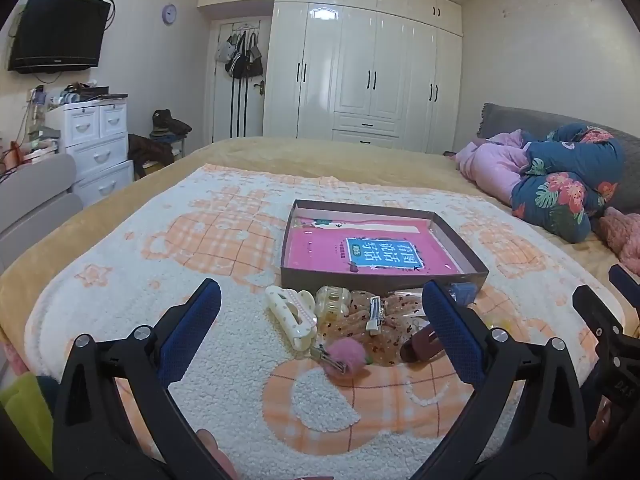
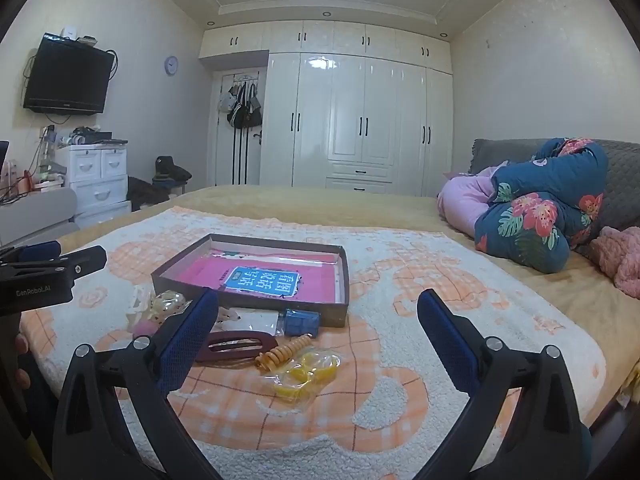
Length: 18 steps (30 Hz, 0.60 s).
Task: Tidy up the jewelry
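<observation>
A shallow brown box (image 1: 384, 278) (image 2: 248, 300) with a pink book inside lies on the blanket. In front of it is a pile of hair accessories: a white claw clip (image 1: 290, 312), a clear yellow claw clip (image 1: 332, 300), a silver clip (image 1: 374, 316), a pink pompom clip (image 1: 346, 358), a maroon barrette (image 2: 236, 346), an orange spiral tie (image 2: 284, 352), yellow ties in a bag (image 2: 308, 374) and a blue box (image 2: 302, 322). My left gripper (image 1: 320, 332) is open above the pile. My right gripper (image 2: 318, 328) is open, to the right of the pile.
The orange-and-white fleece blanket (image 1: 120, 280) covers a bed. Folded quilts (image 1: 560, 184) lie at the right by the headboard. A white wardrobe (image 1: 360, 72), drawers (image 1: 96, 144) and a wall TV (image 1: 56, 32) stand beyond the bed.
</observation>
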Motion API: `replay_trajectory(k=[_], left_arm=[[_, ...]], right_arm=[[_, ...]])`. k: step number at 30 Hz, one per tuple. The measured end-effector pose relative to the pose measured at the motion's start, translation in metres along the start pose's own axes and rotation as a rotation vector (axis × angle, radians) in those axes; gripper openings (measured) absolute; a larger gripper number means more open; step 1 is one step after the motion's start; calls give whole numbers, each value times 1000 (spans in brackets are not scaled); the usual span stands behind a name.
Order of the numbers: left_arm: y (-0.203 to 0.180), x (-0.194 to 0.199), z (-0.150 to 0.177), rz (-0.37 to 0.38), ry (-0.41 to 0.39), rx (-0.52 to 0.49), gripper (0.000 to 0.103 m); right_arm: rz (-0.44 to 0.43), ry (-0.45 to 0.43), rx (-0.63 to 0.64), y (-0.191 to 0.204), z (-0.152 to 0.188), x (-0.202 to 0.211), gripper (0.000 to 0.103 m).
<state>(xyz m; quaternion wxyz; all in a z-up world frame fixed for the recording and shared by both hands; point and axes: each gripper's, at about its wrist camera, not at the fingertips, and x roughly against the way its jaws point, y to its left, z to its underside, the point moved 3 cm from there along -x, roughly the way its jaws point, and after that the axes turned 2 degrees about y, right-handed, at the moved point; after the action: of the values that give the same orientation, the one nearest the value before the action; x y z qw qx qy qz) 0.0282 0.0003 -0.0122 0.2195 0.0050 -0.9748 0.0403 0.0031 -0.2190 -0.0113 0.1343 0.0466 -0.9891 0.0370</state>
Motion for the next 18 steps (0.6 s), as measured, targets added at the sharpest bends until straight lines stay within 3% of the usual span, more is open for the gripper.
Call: replay_trajectory(k=[18], left_arm=[[-1, 5, -5, 2, -9, -6, 93]], right_arm=[[-4, 4, 1, 0, 0, 1, 97]])
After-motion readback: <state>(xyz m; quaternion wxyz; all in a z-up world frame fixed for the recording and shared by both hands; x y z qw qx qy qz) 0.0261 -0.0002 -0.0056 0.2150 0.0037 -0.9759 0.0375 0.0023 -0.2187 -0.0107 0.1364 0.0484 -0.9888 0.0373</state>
